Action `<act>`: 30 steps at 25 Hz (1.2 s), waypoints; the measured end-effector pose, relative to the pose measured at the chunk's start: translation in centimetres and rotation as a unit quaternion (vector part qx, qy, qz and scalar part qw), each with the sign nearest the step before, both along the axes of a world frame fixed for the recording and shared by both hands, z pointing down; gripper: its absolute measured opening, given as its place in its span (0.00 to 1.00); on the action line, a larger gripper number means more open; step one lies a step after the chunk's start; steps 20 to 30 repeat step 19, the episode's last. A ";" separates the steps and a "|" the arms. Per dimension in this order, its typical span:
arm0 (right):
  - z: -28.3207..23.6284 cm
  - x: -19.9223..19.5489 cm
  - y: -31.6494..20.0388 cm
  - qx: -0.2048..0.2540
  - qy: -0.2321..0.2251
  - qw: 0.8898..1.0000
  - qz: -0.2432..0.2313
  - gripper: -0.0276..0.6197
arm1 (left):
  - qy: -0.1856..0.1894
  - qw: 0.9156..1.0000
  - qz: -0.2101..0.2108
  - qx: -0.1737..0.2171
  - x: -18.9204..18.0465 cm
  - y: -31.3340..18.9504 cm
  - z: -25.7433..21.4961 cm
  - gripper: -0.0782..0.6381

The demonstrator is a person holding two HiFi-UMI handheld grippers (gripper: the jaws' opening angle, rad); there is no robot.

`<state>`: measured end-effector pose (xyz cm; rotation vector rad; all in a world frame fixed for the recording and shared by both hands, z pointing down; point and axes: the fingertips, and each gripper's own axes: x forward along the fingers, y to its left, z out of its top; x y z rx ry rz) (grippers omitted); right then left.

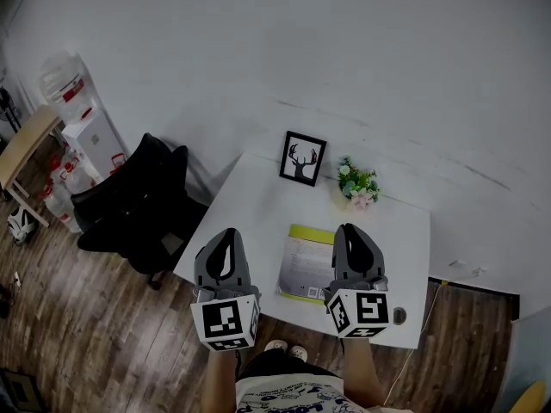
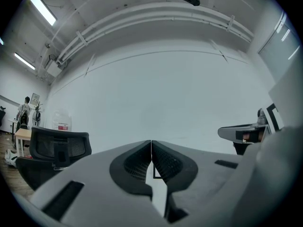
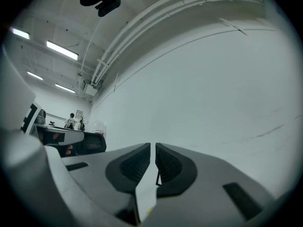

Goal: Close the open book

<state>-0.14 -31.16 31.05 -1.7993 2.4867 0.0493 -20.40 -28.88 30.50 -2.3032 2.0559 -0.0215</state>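
Observation:
A book (image 1: 303, 263) with a yellow-green border lies flat on the white table (image 1: 254, 198), near its front edge. Its right part is hidden behind my right gripper, and I cannot tell whether it lies open or closed. My left gripper (image 1: 227, 233) hangs above the table's front left corner, left of the book; its jaws (image 2: 151, 142) touch at the tips with nothing between them. My right gripper (image 1: 352, 228) hovers over the book's right side. Its jaws (image 3: 153, 144) stand a thin slit apart and hold nothing. Both point level at the white wall.
A framed deer picture (image 1: 302, 158) and a small pot of flowers (image 1: 357, 182) stand at the table's back edge. A small dark object (image 1: 399, 315) lies at the front right corner. A black office chair (image 1: 138, 209) stands left of the table, with a water dispenser (image 1: 82, 127) beyond.

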 end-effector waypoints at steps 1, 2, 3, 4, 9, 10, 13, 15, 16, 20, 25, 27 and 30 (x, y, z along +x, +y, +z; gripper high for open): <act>0.0 0.1 0.0 0.000 -0.001 1.000 0.001 0.12 | 0.000 1.000 0.001 0.000 0.1 0.0 0.0 0.14; 0.0 0.1 -0.1 0.000 -0.002 1.000 0.002 0.12 | 0.001 1.000 0.001 0.000 0.1 -0.1 0.0 0.14; 0.0 0.2 -0.1 0.000 -0.003 1.000 0.003 0.11 | 0.001 1.000 0.001 0.000 0.1 -0.1 0.0 0.14; 0.1 0.2 0.0 -0.001 -0.004 1.000 0.004 0.11 | 0.002 1.000 0.002 0.000 0.1 -0.1 0.1 0.14; 0.1 0.3 -0.1 -0.002 -0.003 1.000 0.006 0.11 | 0.003 1.000 0.004 0.000 0.2 -0.2 0.1 0.14; 0.1 0.3 -0.1 -0.003 -0.003 1.000 0.007 0.11 | 0.003 1.000 0.004 0.000 0.2 -0.2 0.1 0.14; 0.3 0.5 -0.2 -0.005 -0.003 1.000 0.008 0.10 | 0.003 1.000 0.005 0.000 0.3 -0.3 0.1 0.14; 0.3 0.6 -0.2 -0.005 -0.002 1.000 0.009 0.10 | 0.002 1.000 0.006 0.000 0.3 -0.3 0.1 0.14; 0.3 0.6 -0.2 -0.005 -0.001 1.000 0.009 0.10 | 0.002 1.000 0.005 0.000 0.3 -0.3 0.1 0.14; 0.4 0.5 -0.1 -0.006 -0.001 1.000 0.007 0.09 | 0.002 1.000 0.006 0.000 0.3 -0.2 0.1 0.14; 0.4 0.5 -0.1 -0.006 -0.001 1.000 0.007 0.09 | 0.002 1.000 0.006 0.000 0.3 -0.2 0.1 0.14; 0.4 0.5 -0.1 -0.006 -0.001 1.000 0.007 0.09 | 0.002 1.000 0.006 0.000 0.3 -0.2 0.1 0.14; 0.4 0.5 -0.1 -0.006 -0.001 1.000 0.007 0.09 | 0.002 1.000 0.006 0.000 0.3 -0.2 0.1 0.14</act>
